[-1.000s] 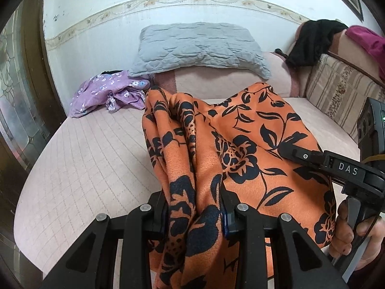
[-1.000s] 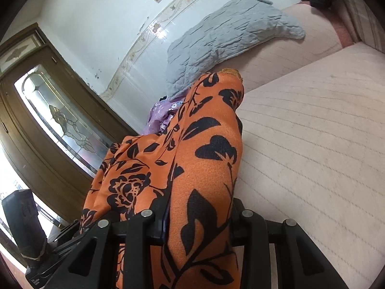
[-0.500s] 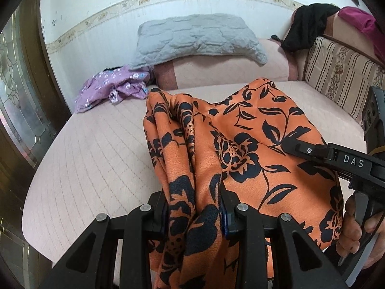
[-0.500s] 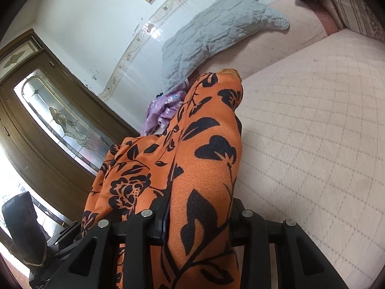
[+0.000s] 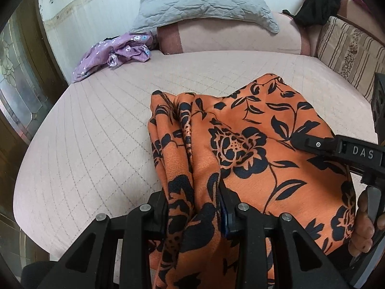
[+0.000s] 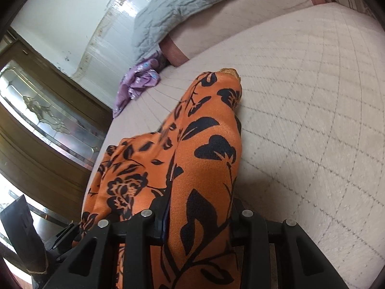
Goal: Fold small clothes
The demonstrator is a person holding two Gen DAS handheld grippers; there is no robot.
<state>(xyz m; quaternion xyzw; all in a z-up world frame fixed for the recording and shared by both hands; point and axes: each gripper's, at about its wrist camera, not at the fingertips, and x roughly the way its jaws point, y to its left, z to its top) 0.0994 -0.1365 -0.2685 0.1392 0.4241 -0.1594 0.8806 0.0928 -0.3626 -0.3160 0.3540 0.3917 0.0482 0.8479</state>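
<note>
Your left tool [image 5: 193,207] is clamped tight on a bunched edge of the orange floral cloth [image 5: 252,149], jaws nearly closed w/ fabric pinched between. Right tool [image 6: 199,216] likewise pinched shut on another gathered part of the same cloth; in the left wrist view it shows at 3 o'clock, its black finger lying against the fabric, w/ your right hand [image 5: 365,226] on the handle at approx 4 o'clock. Cloth hangs stretched between both tools, over the near part of the pink quilted bed [image 5: 96,125]; can't tell if it touches. Purple garment [image 5: 113,55] lies crumpled at 11 o'clock, well apart, just beside the grey pillow [image 5: 204,4] at 12. Black garment [image 5: 320,2] draped at 1 o'clock.
</note>
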